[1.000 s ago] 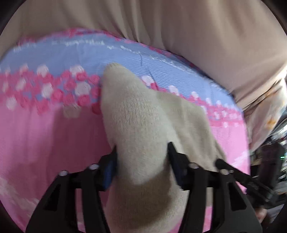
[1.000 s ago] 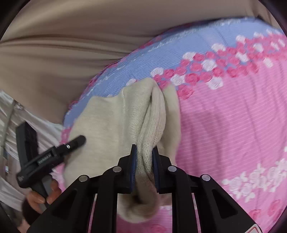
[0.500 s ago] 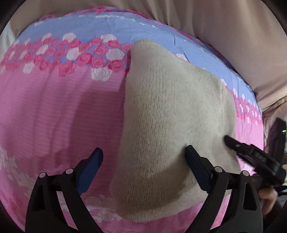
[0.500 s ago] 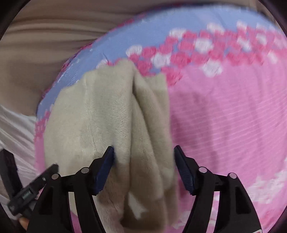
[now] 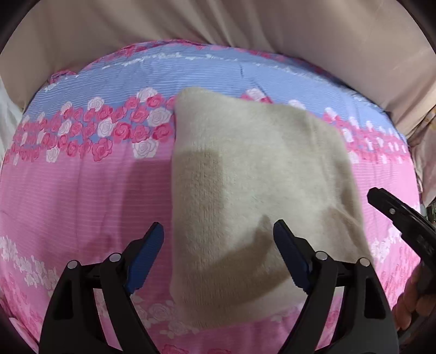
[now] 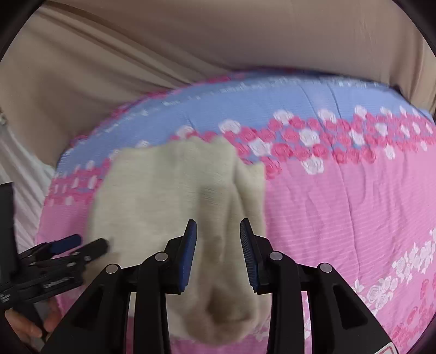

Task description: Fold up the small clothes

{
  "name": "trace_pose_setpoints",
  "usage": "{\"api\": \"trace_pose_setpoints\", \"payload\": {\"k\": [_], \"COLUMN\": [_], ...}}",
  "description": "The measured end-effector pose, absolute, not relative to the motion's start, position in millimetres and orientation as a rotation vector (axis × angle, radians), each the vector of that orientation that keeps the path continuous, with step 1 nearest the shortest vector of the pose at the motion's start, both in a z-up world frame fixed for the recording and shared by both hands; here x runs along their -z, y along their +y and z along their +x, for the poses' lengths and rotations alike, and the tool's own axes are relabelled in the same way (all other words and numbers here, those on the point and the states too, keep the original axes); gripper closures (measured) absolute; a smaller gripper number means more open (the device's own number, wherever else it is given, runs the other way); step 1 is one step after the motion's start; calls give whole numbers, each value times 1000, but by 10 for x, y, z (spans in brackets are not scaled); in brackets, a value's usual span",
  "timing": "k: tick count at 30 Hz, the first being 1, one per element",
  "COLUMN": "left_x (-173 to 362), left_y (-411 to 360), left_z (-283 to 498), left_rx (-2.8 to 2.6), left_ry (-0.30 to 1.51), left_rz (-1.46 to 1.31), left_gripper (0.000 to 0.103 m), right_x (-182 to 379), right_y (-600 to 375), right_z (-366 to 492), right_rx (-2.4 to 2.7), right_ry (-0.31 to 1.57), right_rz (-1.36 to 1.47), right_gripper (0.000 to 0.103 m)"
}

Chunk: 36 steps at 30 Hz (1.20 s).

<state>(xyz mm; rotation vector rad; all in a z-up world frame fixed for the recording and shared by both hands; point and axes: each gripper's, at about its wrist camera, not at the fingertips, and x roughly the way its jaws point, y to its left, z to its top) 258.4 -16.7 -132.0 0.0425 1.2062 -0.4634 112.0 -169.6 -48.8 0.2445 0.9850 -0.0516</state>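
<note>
A beige knit garment [image 5: 245, 190] lies folded on a pink and blue floral bedspread [image 5: 81, 190]. My left gripper [image 5: 218, 239] is open and empty, hovering over the garment's near edge. In the right wrist view the same garment [image 6: 169, 196] shows its layered folded edge on the right side. My right gripper [image 6: 218, 237] is open and empty just above that edge, with the jaws apart on either side of the fold. The right gripper also shows at the right edge of the left wrist view [image 5: 392, 212], and the left gripper at the lower left of the right wrist view [image 6: 79, 245].
A tan fabric backdrop [image 5: 218, 24] rises behind the bedspread's far edge. A white pleated cloth [image 6: 24, 174] hangs at the left in the right wrist view. The bedspread [image 6: 340, 217] stretches to the right of the garment.
Both grippers have let go of the garment and opened. Both have drawn back, and the garment now lies flat and folded on the bedspread.
</note>
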Motion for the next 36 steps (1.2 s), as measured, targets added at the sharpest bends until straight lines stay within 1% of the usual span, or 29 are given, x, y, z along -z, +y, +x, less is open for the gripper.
{"api": "trace_pose_setpoints", "payload": {"k": [3, 5, 6, 7, 10, 12, 15, 16, 19, 21, 22, 23, 25, 27, 31, 33, 36], "left_x": [1285, 1271, 1263, 1255, 1243, 1236, 1278, 1291, 1330, 1339, 1340, 1349, 1432, 1543, 1648, 1714, 1751], "left_y": [-149, -153, -154, -154, -122, -90, -57, -41, 146, 431, 518, 586, 643, 663, 665, 597, 469], "left_z": [2523, 2490, 2468, 2442, 2348, 2292, 2221, 2206, 2155, 2052, 1990, 1907, 1696, 1592, 1719, 1828, 1855], "left_rx": [468, 467, 471, 473, 463, 455, 441, 434, 427, 463, 482, 503, 503, 479, 439, 412, 498], "left_ry": [1215, 1221, 1220, 1216, 1210, 1207, 1216, 1219, 1239, 1240, 1233, 1224, 1196, 1175, 1187, 1192, 1209], "left_rz": [16, 16, 18, 20, 31, 29, 34, 34, -20, -129, -132, -85, 128, 236, 143, 140, 107], "left_gripper": [23, 23, 23, 23, 23, 22, 22, 22, 22, 22, 22, 22, 22, 22, 22, 22, 22], "right_x": [548, 836, 993, 1027, 759, 679, 991, 1117, 920, 740, 668, 639, 664, 740, 826, 844, 860], "right_y": [-1473, -1467, -1490, -1522, -1563, -1532, -1493, -1525, -1643, -1641, -1626, -1613, -1593, -1578, -1532, -1513, -1512], "right_z": [1049, 1059, 1059, 1016, 895, 840, 853, 849, 774, 716, 682, 659, 638, 652, 668, 677, 694], "right_rx": [32, 46, 49, 56, 45, 36, 43, 35, 38, 29, 21, 18, 5, 10, 1, 1, 6], "right_ry": [1003, 1103, 1167, 1185, 1112, 1083, 1166, 1196, 1153, 1114, 1093, 1090, 1105, 1127, 1158, 1163, 1167], "right_rz": [96, 45, 49, 83, 161, 135, 35, 51, 166, 163, 141, 123, 118, 111, 168, 167, 153], "right_gripper": [70, 70, 72, 76, 75, 75, 75, 75, 75, 75, 75, 74, 74, 74, 74, 74, 74]}}
